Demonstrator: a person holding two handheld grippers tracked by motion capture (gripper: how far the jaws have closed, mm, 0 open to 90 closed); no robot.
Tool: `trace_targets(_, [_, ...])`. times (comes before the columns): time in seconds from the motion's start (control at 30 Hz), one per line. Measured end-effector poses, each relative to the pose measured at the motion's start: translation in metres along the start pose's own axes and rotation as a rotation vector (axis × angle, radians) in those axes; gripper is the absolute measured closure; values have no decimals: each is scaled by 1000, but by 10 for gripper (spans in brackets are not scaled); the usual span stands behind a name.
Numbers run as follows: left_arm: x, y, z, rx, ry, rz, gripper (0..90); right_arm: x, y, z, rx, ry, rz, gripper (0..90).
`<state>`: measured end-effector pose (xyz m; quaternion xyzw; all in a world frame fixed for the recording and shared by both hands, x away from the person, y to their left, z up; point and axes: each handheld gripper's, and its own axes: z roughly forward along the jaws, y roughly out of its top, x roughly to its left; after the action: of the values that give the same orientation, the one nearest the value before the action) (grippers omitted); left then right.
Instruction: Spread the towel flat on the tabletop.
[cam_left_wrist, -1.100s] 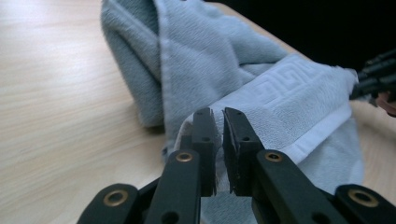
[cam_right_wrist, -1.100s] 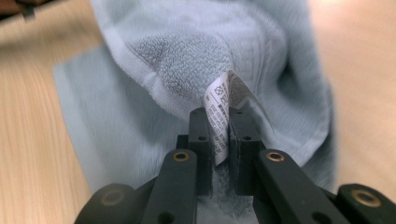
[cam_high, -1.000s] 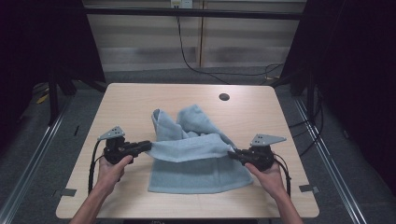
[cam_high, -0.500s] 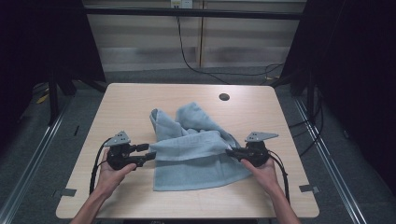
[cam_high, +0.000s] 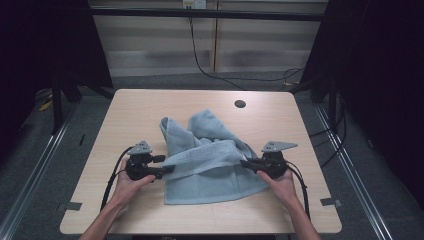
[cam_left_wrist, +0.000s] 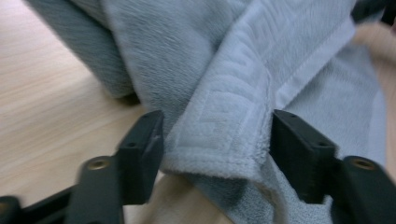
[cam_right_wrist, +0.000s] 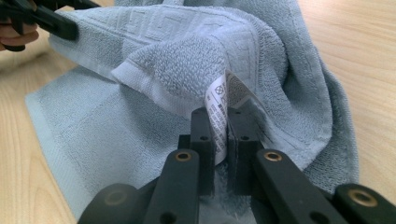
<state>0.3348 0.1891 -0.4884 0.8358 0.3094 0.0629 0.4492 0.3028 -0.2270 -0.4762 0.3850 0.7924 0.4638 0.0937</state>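
Note:
A light blue towel (cam_high: 210, 160) lies crumpled and partly folded on the wooden table (cam_high: 125, 115). My left gripper (cam_high: 167, 170) is at the towel's left corner. In the left gripper view, my left gripper (cam_left_wrist: 217, 140) is open, with the patterned hem of the towel (cam_left_wrist: 219, 93) lying between the spread jaws. My right gripper (cam_high: 245, 162) is at the towel's right side. In the right gripper view, my right gripper (cam_right_wrist: 219, 126) is shut on the edge of the towel (cam_right_wrist: 163, 60) and its white care label (cam_right_wrist: 229, 93). The lifted fold stretches between the two grippers.
A round dark cable hole (cam_high: 240, 104) sits near the table's far edge. Cables trail from both grippers toward the front edge. Dark frame posts stand at the table's left and right. The other gripper (cam_right_wrist: 51, 23) shows at the top left of the right gripper view.
Both grippers have come a little toward the table's front edge, drawing the towel's folded band with them. The bunched far part of the towel has stayed put.

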Motion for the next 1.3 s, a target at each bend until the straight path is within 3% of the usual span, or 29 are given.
trace_targets(0.03, [-2, -1, 3, 21, -9, 9, 629, 0, 0, 1, 7, 1, 0, 831])
trace_targets(0.07, [-3, -2, 5, 37, -30, 16, 806, -1, -2, 4, 36, -14, -10, 828])
trace_targets(0.1, [-5, -5, 9, 62, -41, 24, 815, -2, -5, 6, 54, -16, -10, 828])
trace_targets(0.17, [-5, -6, 9, 62, -44, 17, 819, -2, -7, 8, 69, -14, -8, 829])
trace_targets(0.2, [-5, -7, 8, 62, -50, 11, 819, 0, -14, 14, 127, -9, -15, 830])
trace_targets(0.23, [-5, -8, 7, 60, -57, 4, 819, 0, -14, 14, 127, -9, -15, 830])
trace_targets(0.27, [-5, -10, 7, 60, -60, 0, 821, 4, -18, 19, 166, -10, -35, 831])
trace_targets(0.3, [-6, -13, 5, 72, -73, 8, 822, 12, -23, 21, 165, 29, -40, 834])
trace_targets(0.37, [-6, -15, 3, 74, -82, 7, 821, 17, -24, 21, 175, 43, -54, 835])
trace_targets(0.43, [-7, -21, -5, 79, -103, -2, 821, 32, -28, 18, 191, 68, -78, 836])
trace_targets(0.57, [-12, -26, -13, 95, -118, 5, 821, 47, -37, 14, 183, 122, -63, 838])
trace_targets(0.63, [-21, -32, -22, 116, -156, 35, 821, 68, -45, 8, 204, 164, -84, 839])
trace_targets(0.67, [-21, -32, -22, 116, -156, 35, 821, 74, -47, 6, 212, 180, -88, 839])
trace_targets(0.8, [-28, -33, -38, 77, -177, 31, 824, 89, -48, 1, 223, 178, -109, 839])
trace_targets(0.87, [-24, -26, -46, 25, -180, 6, 826, 88, -42, -6, 177, 182, -105, 841])
trace_targets(0.9, [-21, -22, -49, 1, -175, -4, 827, 78, -28, -16, 103, 164, -90, 843])
trace_targets(0.93, [-15, -10, -56, -53, -164, -20, 827, 74, -18, -22, 59, 139, -85, 843])
trace_targets(0.97, [-15, -10, -56, -53, -164, -20, 828, 68, -6, -29, 15, 116, -88, 843])
trace_targets(1.0, [-10, 6, -65, -116, -163, -25, 828, 63, 6, -36, -31, 98, -87, 844])
trace_targets(1.07, [-7, 25, -73, -161, -152, -19, 828, 53, 34, -48, -120, 62, -89, 844])
trace_targets(1.1, [-7, 25, -73, -161, -152, -19, 828, 53, 34, -48, -120, 62, -89, 844])
trace_targets(1.13, [-6, 36, -77, -183, -145, -13, 828, 50, 48, -54, -155, 43, -92, 845])
trace_targets(1.17, [-3, 56, -83, -227, -141, -6, 828, 43, 76, -61, -216, 18, -103, 845])
trace_targets(1.2, [-3, 56, -83, -227, -141, -6, 828, 43, 76, -61, -216, 18, -103, 845])
trace_targets(1.23, [-1, 65, -86, -246, -133, -6, 828, 36, 100, -64, -262, 1, -106, 844])
trace_targets(1.3, [5, 82, -90, -293, -131, -22, 828, 32, 111, -64, -280, -5, -103, 844])
